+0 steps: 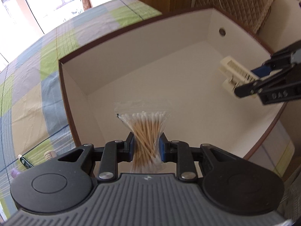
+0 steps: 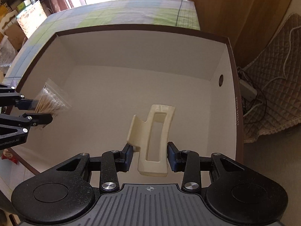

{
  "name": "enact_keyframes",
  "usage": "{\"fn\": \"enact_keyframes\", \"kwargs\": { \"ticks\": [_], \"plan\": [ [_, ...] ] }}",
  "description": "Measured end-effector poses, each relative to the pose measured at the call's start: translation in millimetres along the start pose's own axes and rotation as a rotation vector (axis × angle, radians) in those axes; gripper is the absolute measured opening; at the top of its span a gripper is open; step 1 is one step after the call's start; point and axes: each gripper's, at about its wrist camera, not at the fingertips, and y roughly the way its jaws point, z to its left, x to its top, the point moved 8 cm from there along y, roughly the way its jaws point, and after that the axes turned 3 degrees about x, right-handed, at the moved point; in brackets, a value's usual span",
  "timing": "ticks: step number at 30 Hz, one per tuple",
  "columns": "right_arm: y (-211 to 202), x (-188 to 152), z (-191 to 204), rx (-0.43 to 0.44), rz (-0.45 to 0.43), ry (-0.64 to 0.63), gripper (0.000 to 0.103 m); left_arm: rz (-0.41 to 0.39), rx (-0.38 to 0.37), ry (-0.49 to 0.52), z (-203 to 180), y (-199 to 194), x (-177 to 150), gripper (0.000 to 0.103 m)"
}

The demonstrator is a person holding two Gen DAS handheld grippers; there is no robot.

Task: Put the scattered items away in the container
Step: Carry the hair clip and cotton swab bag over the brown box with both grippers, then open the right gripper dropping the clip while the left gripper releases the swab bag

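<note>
Left claw [image 1: 146,147]: clamped across the waist of a clear plastic zip bag of wooden cotton swabs [image 1: 144,130], lower centre of the left wrist view, held above the floor of the container. Judged light and soft; the film looks slippery and the sticks could shift, so the bunched middle is the sound place to hold.

Right claw [image 2: 149,155]: blue pads closed against both sides of a cream, glossy plastic hair clip with an oblong cut-out [image 2: 153,139], lower centre of the right wrist view, also over the container. Judged light, stiff and smooth; some risk of twisting in the hold, so its long flat sides suit best.

Container: a large white-lined box with a dark brown rim [image 1: 62,79], otherwise bare inside, with a small round hole in one wall.

Lower left of the left wrist view: small tubes and a bottle [image 1: 49,155] lie outside, not yet collected.

Surface: a bed with a checked green, blue and tan sheet [image 1: 33,98]. Beyond: bright windows, wooden panelling, quilted fabric.
</note>
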Motion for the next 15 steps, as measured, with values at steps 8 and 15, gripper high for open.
{"fn": "enact_keyframes", "kwargs": {
  "ticks": [8,15],
  "plan": [
    [21,-17,-10,-0.043,0.091,-0.031,0.041,0.136,0.009,0.055,-2,34,-6,0.022],
    [29,-33,-19,-0.097,0.146,-0.015,0.041,0.24,0.03,0.138,-8,52,-18,0.042]
  ]
}}
